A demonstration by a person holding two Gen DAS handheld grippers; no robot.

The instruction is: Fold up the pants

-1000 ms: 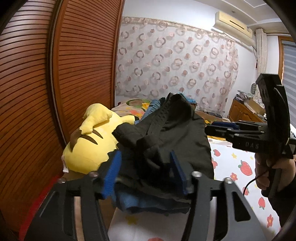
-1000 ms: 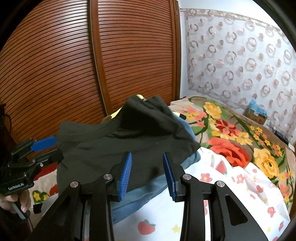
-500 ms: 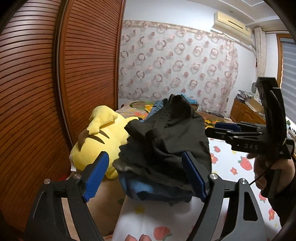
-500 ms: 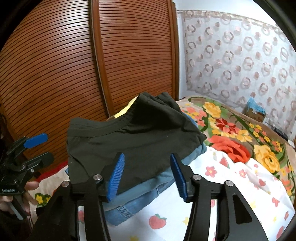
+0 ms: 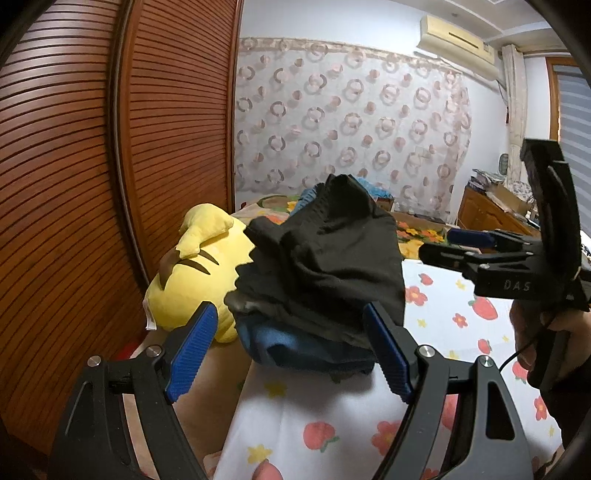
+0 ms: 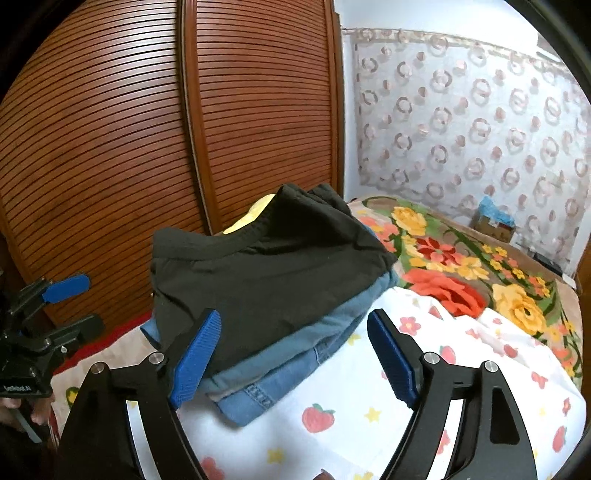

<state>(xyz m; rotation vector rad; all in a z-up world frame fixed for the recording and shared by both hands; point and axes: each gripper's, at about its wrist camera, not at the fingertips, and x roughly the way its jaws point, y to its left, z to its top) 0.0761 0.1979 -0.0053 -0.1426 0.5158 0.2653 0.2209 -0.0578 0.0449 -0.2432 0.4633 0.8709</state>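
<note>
Strawberry-print sheet (image 6: 369, 435) carries the folded black pants (image 6: 266, 273), topping a jeans stack (image 6: 295, 354) beside a yellow plush (image 5: 199, 273), dead ahead of both empty, spread grippers, left (image 5: 291, 354) and right (image 6: 295, 358), neither plainly nearer, long axis running away from the left.

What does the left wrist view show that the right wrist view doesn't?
Left only: most of the yellow plush beside the stack, an air conditioner, a wooden cabinet.

Right only: the folded jeans' stitched edges, a floral blanket.

Both: black pants folded on top of the stack, the strawberry sheet, the wardrobe, both grippers open.
</note>
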